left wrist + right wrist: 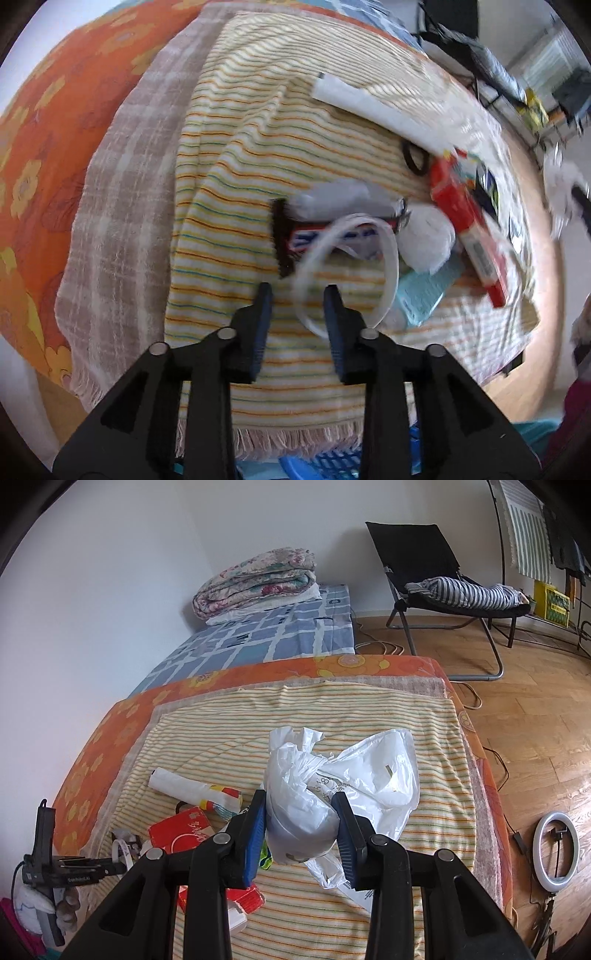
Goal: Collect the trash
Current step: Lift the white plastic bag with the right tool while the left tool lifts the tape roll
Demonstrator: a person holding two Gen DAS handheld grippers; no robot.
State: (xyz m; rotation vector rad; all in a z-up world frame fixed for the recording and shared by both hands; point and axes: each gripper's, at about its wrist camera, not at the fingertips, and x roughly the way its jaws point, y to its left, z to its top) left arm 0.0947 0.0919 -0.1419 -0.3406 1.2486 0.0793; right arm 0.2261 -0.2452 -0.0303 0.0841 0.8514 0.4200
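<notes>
White plastic bag (310,805) between right claw (300,812) fingers

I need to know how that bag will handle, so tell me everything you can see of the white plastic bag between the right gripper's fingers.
The white plastic bag is thin, crinkled, glossy film, bunched into a rounded wad with a twisted neck and loose flaps spreading right. Faint dark print shows on it. The right gripper clamps its lower bulge between blue pads, above the striped towel. Whether the trailing flaps rest on the towel is unclear.

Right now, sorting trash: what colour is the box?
Red box, clearest in the left wrist view.
</notes>
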